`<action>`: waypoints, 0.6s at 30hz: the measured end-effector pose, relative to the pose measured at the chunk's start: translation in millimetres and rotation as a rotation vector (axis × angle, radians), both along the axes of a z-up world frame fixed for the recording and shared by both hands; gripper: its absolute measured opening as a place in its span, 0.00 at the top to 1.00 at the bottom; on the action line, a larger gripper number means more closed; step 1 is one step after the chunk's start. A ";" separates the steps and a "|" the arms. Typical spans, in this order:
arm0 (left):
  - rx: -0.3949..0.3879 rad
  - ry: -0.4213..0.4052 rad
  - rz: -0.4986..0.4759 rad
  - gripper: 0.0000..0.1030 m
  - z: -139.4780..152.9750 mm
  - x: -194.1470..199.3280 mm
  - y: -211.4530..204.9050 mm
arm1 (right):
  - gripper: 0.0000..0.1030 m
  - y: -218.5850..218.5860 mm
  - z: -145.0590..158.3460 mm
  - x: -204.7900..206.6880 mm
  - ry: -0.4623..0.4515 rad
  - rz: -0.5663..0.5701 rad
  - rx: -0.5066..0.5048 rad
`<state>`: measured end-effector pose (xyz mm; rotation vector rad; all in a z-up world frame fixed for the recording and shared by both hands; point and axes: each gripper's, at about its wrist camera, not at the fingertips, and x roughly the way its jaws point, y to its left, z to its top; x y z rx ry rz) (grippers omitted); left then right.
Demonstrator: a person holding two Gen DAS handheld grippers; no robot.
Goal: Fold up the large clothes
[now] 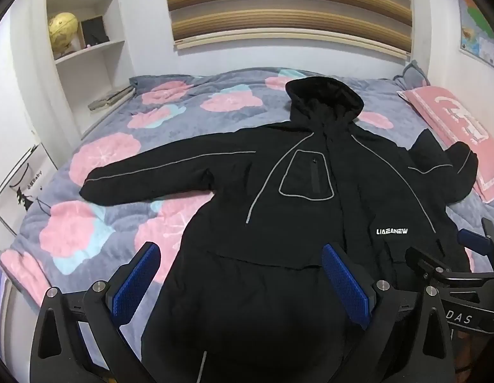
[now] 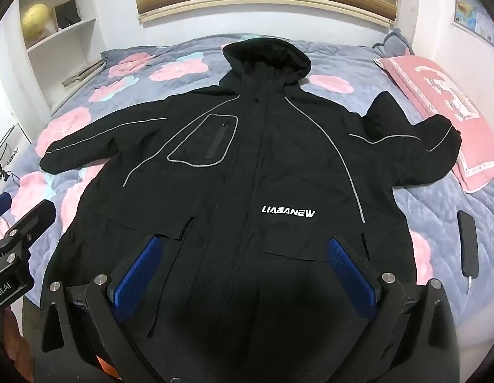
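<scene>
White shelving [image 1: 87, 44] up along the bed's left edge, a yellow globe [image 1: 62, 28] sitting on one shelf, books [image 1: 111, 97] lying flat at the far left corner; now the bedspread [image 1: 97, 198] itself, grey with big pink flowers, and across the middle of it the black hooded jacket [image 2: 247, 166], laid front up, zipped, hood [image 2: 267, 57] pointing to the far edge; its one sleeve [image 2: 87, 146] stretches straight out toward the left edge; white lettering [image 2: 288, 212] on the chest. Over the near hem hangs the left gripper [image 1: 243, 282], blue pads [image 1: 137, 282] spread as wide as they go, nothing between them but air, jacket below; beside it the right gripper [image 2: 247, 274], equally agape, gripping nothing, poised over the lower front. Further right, the other sleeve [image 2: 416, 146] bends up, cuff resting on the pink pillow [image 2: 438, 95] by the right edge; a dark phone [image 2: 468, 244] lies on the bedspread near the right edge, cable plugged in.
</scene>
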<state>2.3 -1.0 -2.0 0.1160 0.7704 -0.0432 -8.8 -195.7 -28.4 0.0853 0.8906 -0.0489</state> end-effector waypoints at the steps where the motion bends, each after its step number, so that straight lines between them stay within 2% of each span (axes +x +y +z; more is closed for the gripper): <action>1: 0.005 0.002 0.000 0.02 -0.6 0.6 -0.5 | 0.00 -0.5 -0.9 0.7 0.003 -0.001 0.001; 7: 0.009 0.004 0.005 0.02 -3.2 1.4 9.5 | 0.00 0.9 -6.2 6.6 0.023 0.000 0.012; 18: 0.011 0.004 0.001 0.02 -7.9 3.8 2.3 | 0.00 6.5 -11.6 9.1 0.036 0.012 0.011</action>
